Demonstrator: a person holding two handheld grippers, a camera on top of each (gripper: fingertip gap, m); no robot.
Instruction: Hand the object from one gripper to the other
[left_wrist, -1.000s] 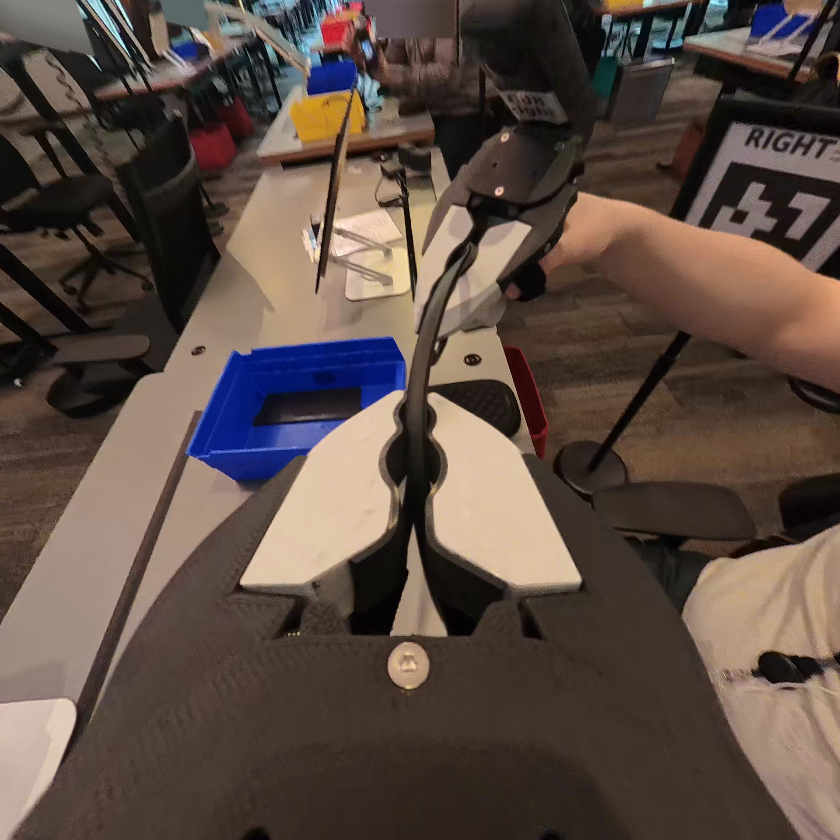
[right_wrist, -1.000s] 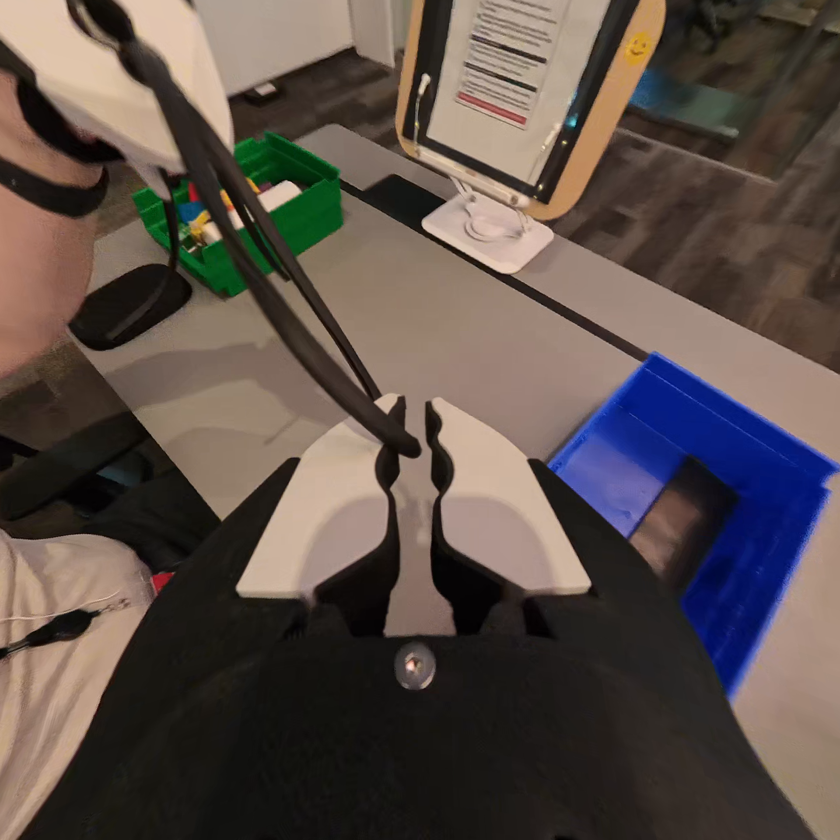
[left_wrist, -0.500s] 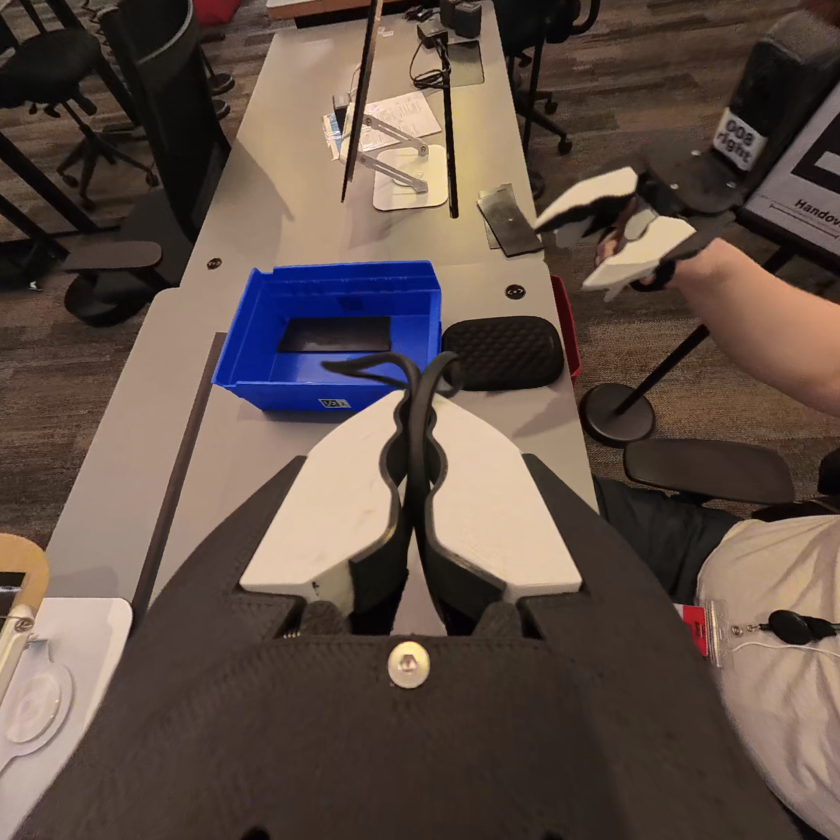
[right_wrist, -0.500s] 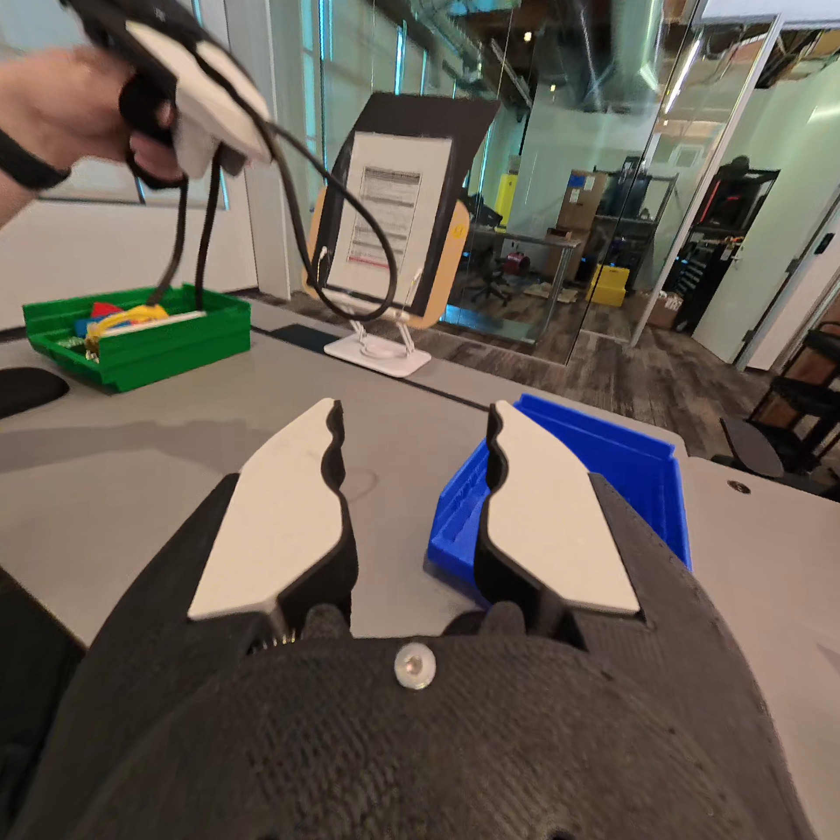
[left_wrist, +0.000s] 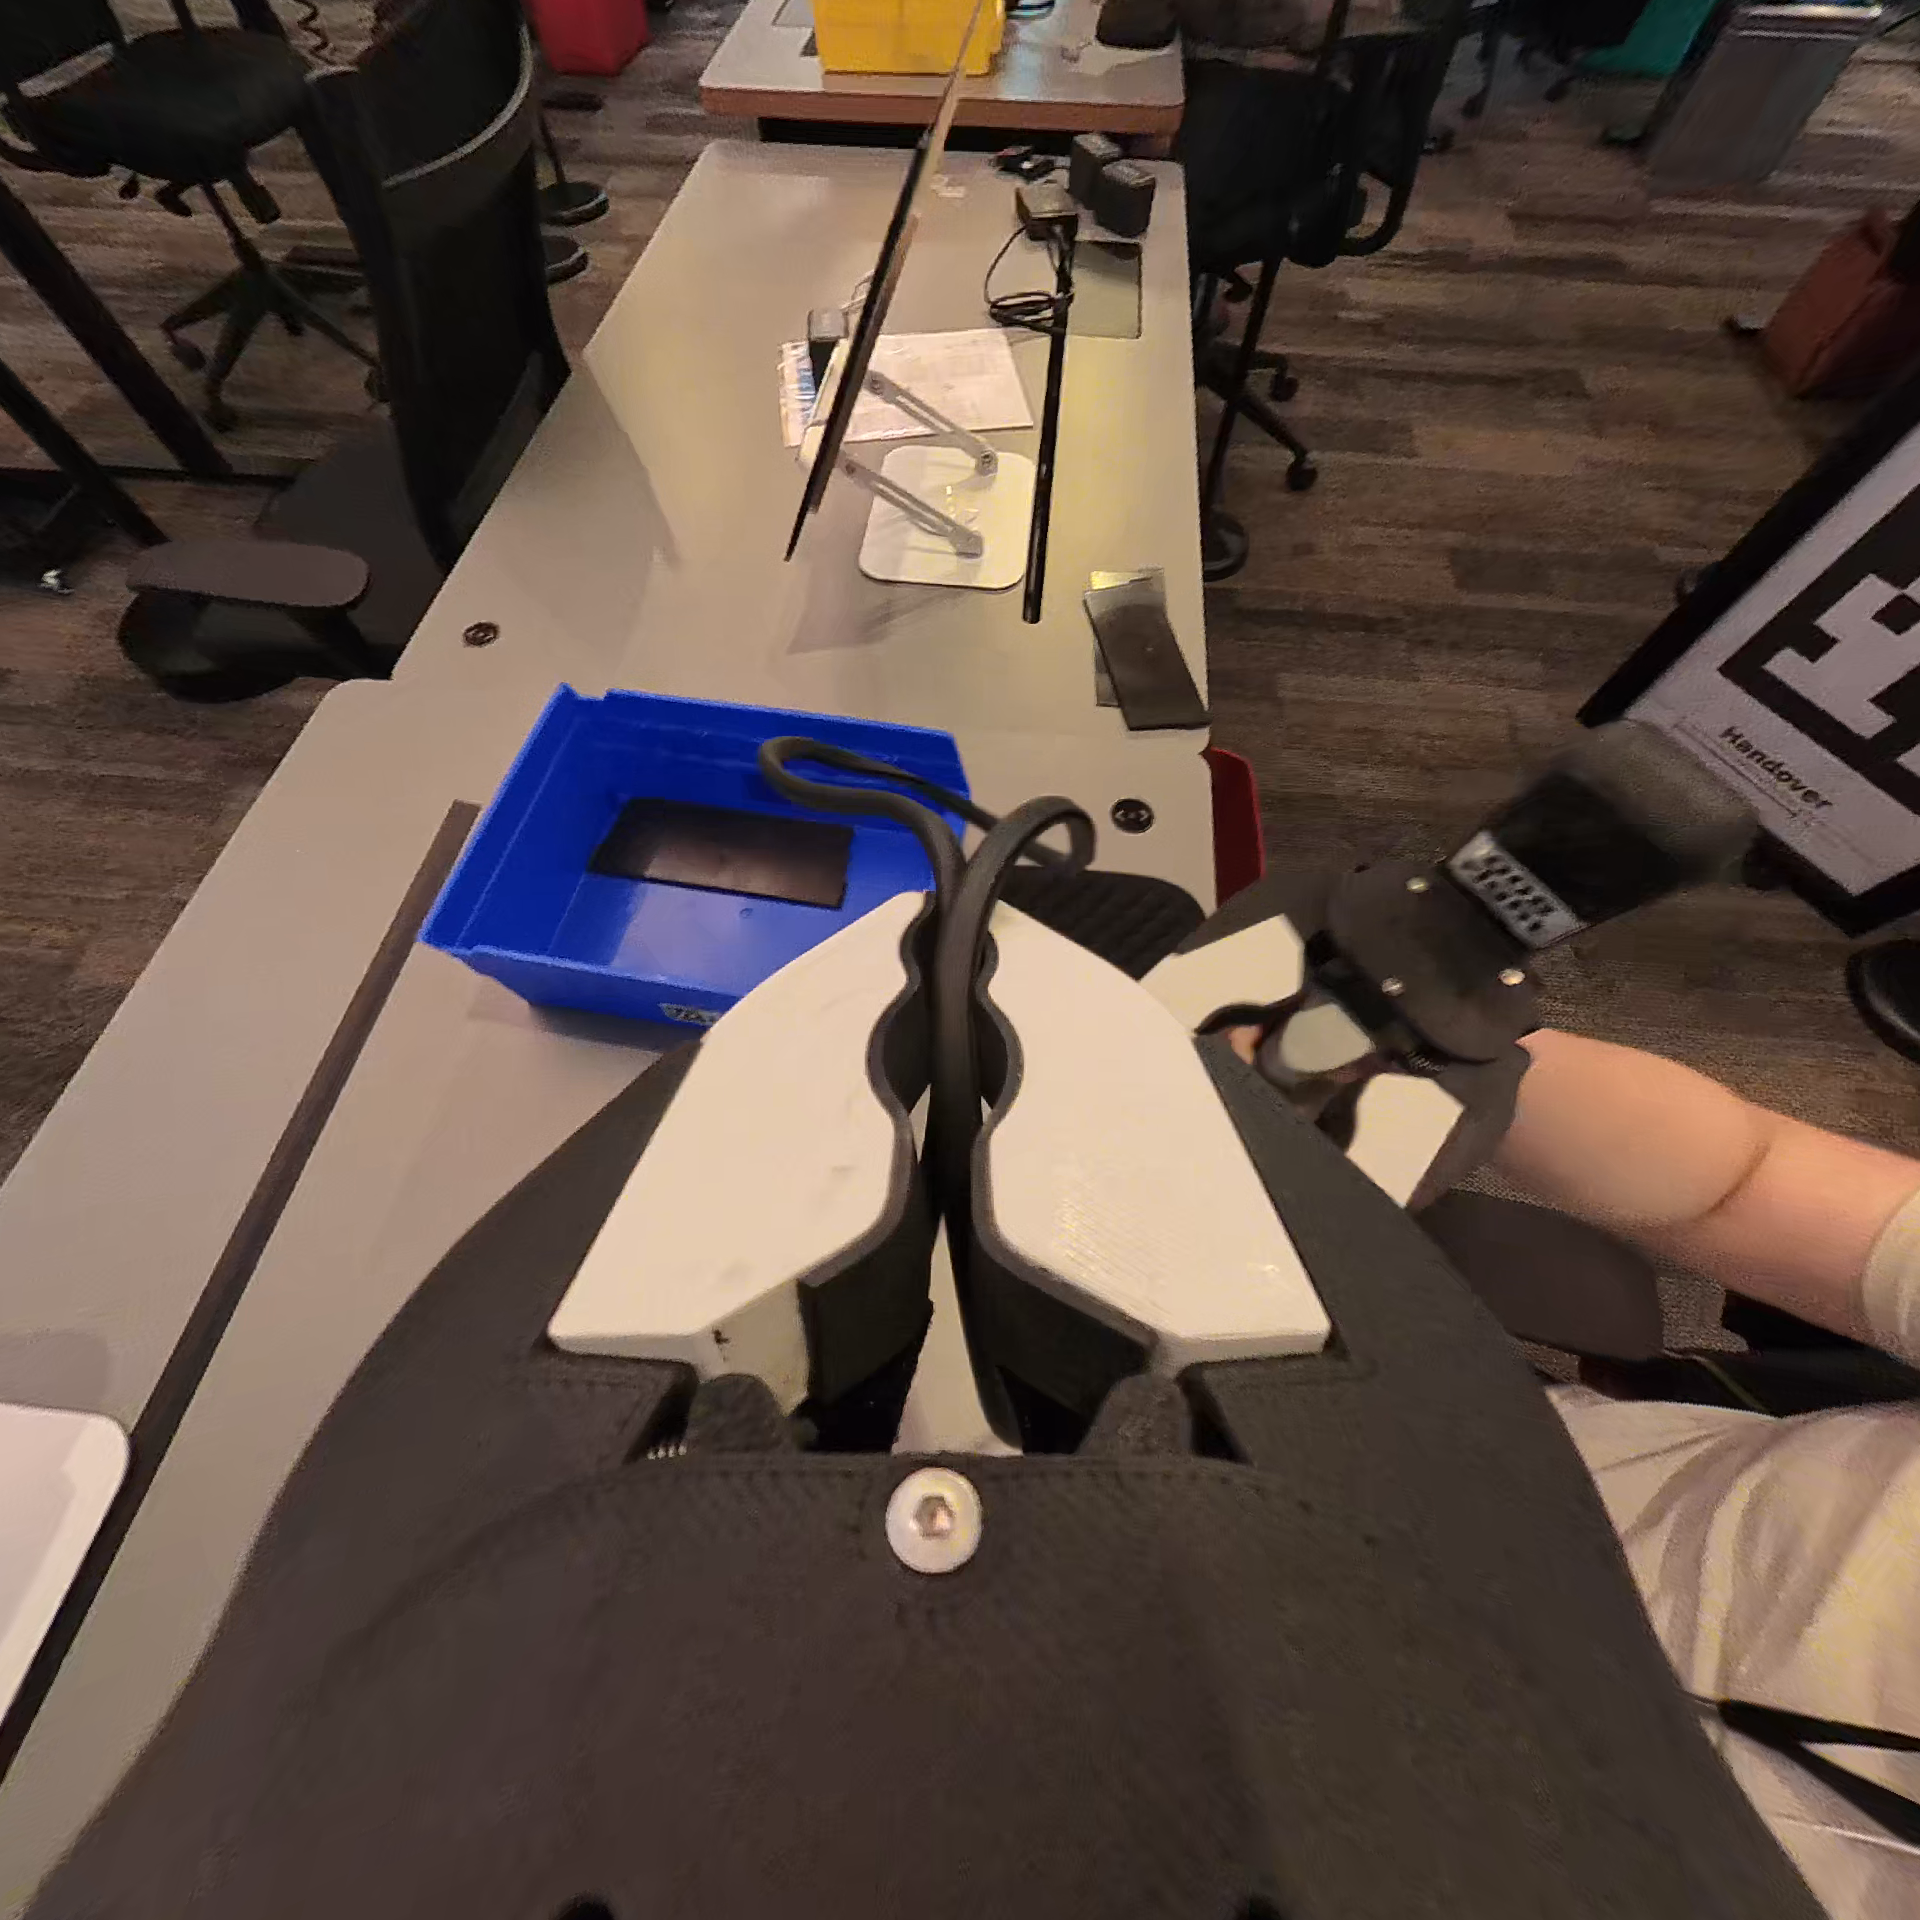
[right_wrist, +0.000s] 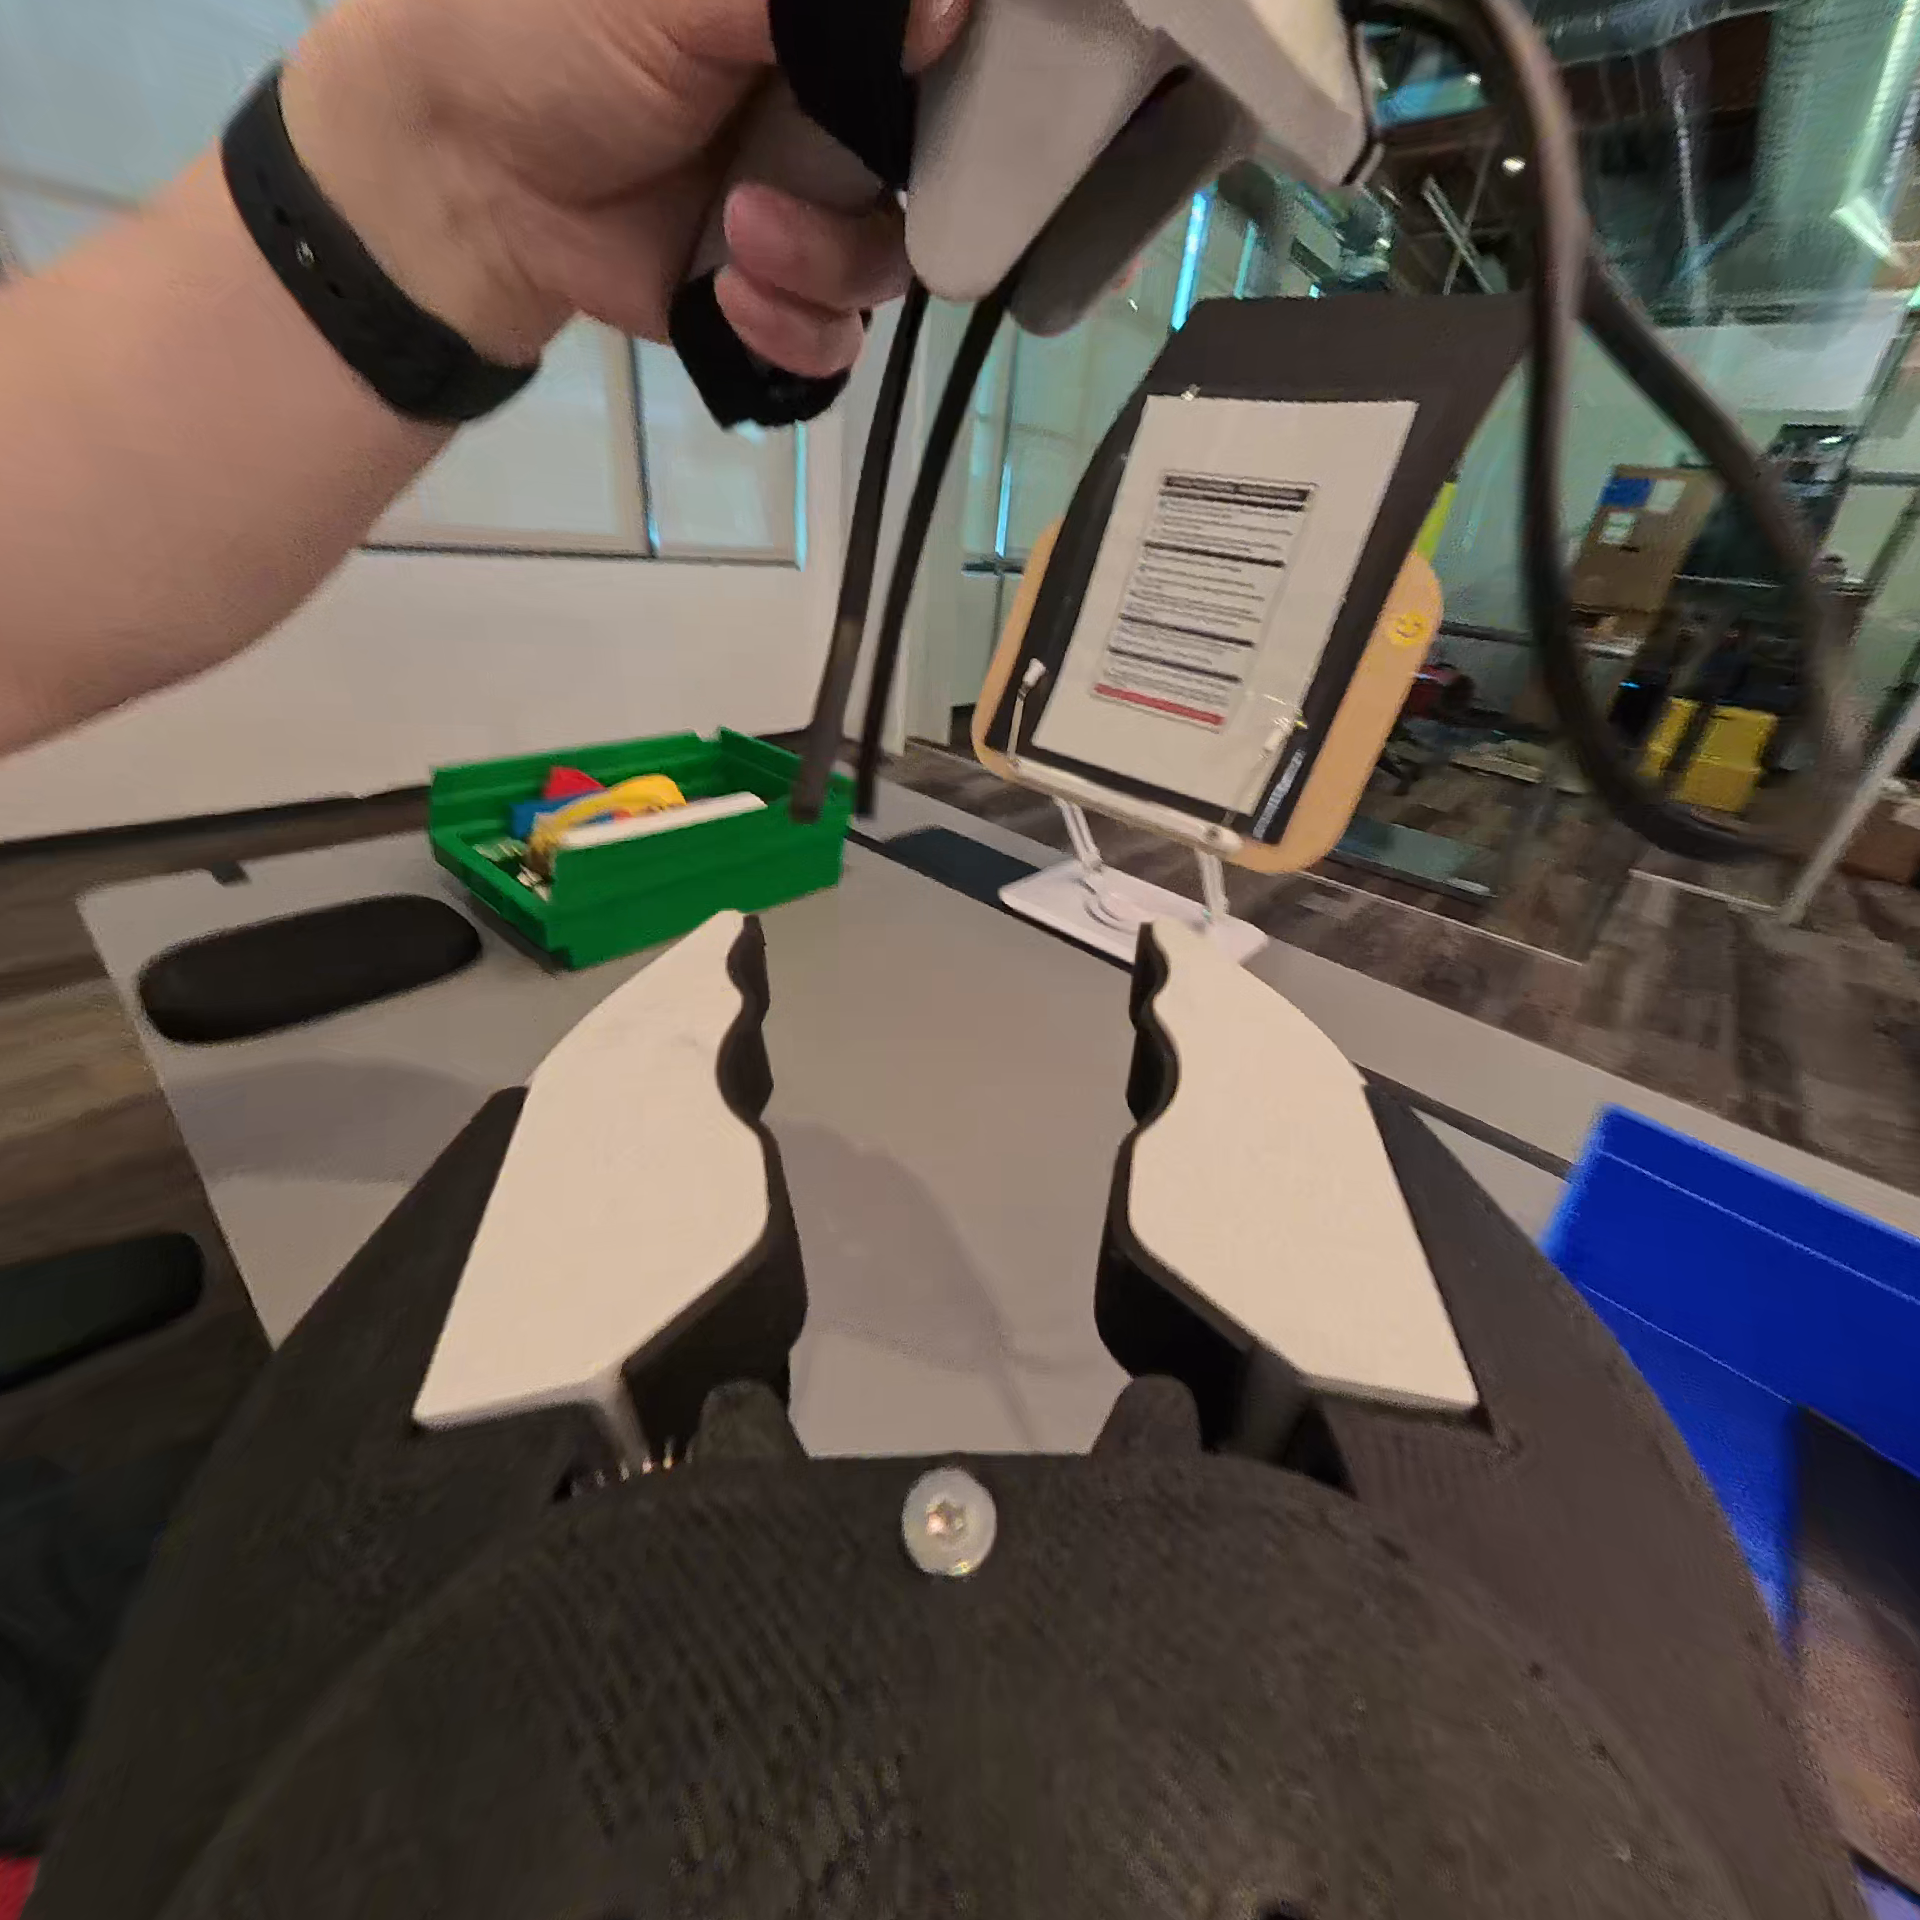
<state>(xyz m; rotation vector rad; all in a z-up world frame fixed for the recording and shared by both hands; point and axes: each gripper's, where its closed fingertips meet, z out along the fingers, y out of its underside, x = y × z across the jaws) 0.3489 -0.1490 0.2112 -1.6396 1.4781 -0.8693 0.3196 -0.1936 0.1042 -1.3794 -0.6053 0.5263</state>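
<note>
We find the left gripper (left_wrist: 951, 1049) with its fingers (left_wrist: 769, 1164) drawn together on a black cable (left_wrist: 961, 914), pinched in the narrow gap between the white plates. The cable rises out of the tips and loops forward over the near corner of the blue bin (left_wrist: 540, 914); in the right wrist view its two loose ends hang below that gripper, above the green bin (right_wrist: 644, 873). We cannot tell whether any part of the cable touches the blue bin.

The right gripper (right_wrist: 951, 1039) stands wide open, its fingers (right_wrist: 623, 1174) well apart, with bare grey counter (right_wrist: 935, 1018) showing between them. It holds nothing. In the left wrist view it sits just beside the left gripper, to its right, gripped by the person's right hand (left_wrist: 1621, 1132).

On the counter we note a black padded rest (right_wrist: 301, 966), coloured items in the green bin, and a dark flat object in the bottom of the blue bin. A tablet stand with a sheet of paper (right_wrist: 1195, 665) stands further back.

Our judgement: the cable is in one gripper only, so the transfer itself appears made, if it ran from right to left. What may remain is setting the cable down, possibly in the blue bin; the pictures do not settle this.
</note>
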